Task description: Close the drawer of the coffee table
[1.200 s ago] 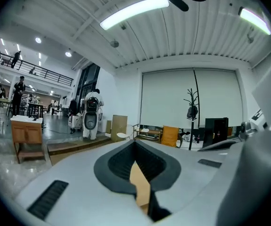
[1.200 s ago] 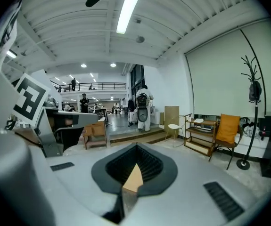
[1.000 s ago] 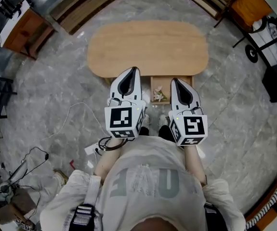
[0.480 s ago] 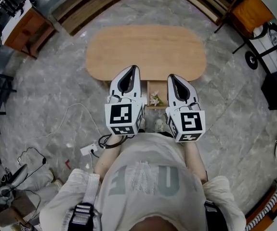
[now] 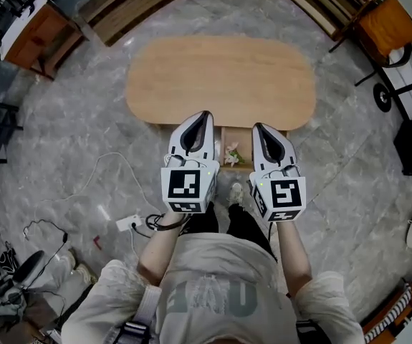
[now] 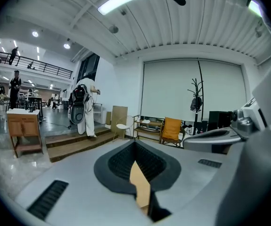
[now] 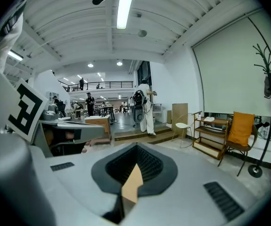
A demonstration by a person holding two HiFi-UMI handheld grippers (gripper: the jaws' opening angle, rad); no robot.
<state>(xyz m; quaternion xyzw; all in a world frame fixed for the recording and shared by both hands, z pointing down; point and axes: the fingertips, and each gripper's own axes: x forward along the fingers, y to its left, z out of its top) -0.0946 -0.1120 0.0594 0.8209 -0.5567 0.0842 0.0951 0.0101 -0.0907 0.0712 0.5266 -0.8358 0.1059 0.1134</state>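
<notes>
In the head view, the oval wooden coffee table [image 5: 220, 77] stands on a grey marbled floor [image 5: 84, 142]. Its drawer [image 5: 240, 166] is pulled out from the near long side toward the person, with a small pale flower-like item [image 5: 232, 153] lying inside. The left gripper [image 5: 205, 116] and right gripper [image 5: 257, 128] are held side by side above the table's near edge, and the open drawer shows between them. A white power strip [image 5: 130, 223] with a cable lies on the floor to the left.

In the left gripper view, the left gripper's [image 6: 136, 149] jaws are pressed together with nothing held. A thin strip of tan wood shows in the slit below the tips. Beyond them are an orange chair [image 6: 172, 128] and a person in white [image 6: 85, 108].

In the right gripper view, the right gripper's [image 7: 136, 152] jaws are likewise fully closed and empty, with the same tan sliver beneath. A wooden shelf [image 7: 210, 134] stands ahead.
</notes>
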